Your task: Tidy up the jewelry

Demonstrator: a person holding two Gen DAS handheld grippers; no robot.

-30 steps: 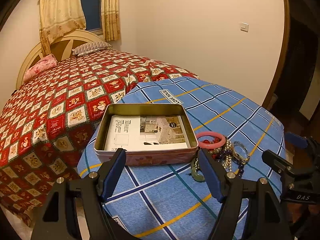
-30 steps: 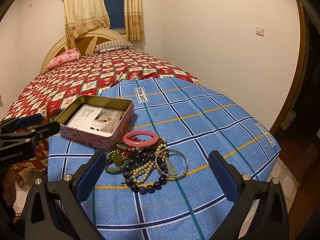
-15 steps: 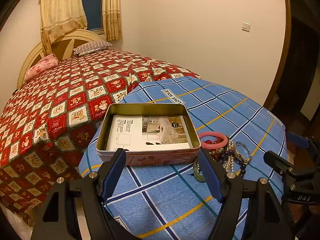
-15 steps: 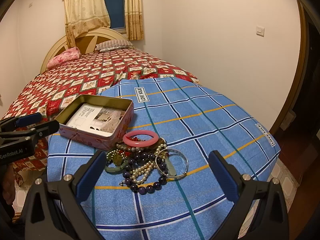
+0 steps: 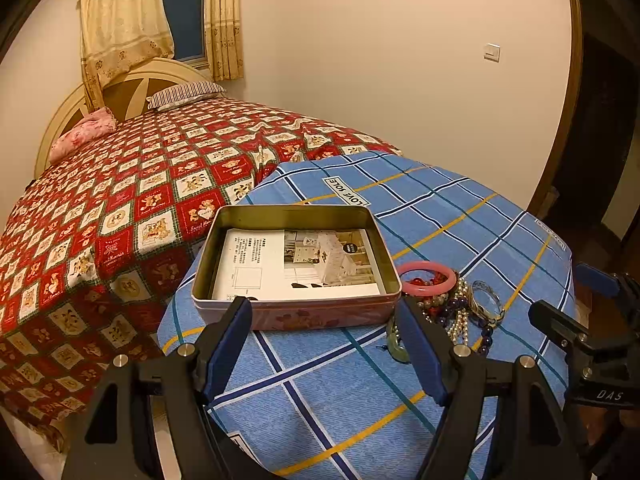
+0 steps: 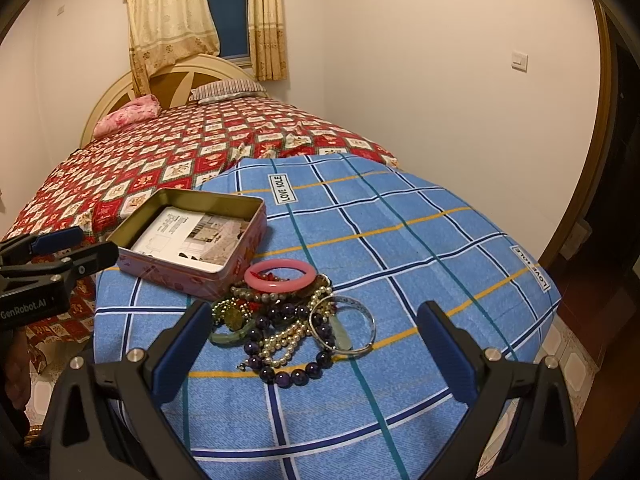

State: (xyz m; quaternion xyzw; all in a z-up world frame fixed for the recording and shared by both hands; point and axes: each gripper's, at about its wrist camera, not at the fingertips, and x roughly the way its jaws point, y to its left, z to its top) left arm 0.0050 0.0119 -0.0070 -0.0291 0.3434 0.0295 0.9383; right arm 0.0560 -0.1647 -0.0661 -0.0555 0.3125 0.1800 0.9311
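An open pink tin box [image 5: 296, 314] [image 6: 224, 276] with a printed leaflet inside sits on the blue checked tablecloth [image 5: 340, 392] [image 6: 400, 240]. Right of it lies a heap of jewelry: a pink bangle [image 5: 427, 278] [image 6: 280, 274], a silver bangle [image 6: 348, 326], pearl strands [image 6: 288, 340], dark purple beads [image 6: 292, 374] and a green jade bracelet [image 6: 230, 334]. My left gripper [image 5: 324, 344] is open and empty, just in front of the tin. My right gripper [image 6: 316, 350] is open and empty, its fingers either side of the heap, in front of it.
A bed with a red patterned quilt [image 5: 120, 208] [image 6: 180, 152] stands behind and left of the table. A wall with a light switch [image 6: 519, 60] is at the back right. A dark doorway [image 5: 600, 140] is on the right.
Both grippers have drifted slightly; the tin and the jewelry heap sit a little differently in the left wrist view. Nothing was picked up or moved.
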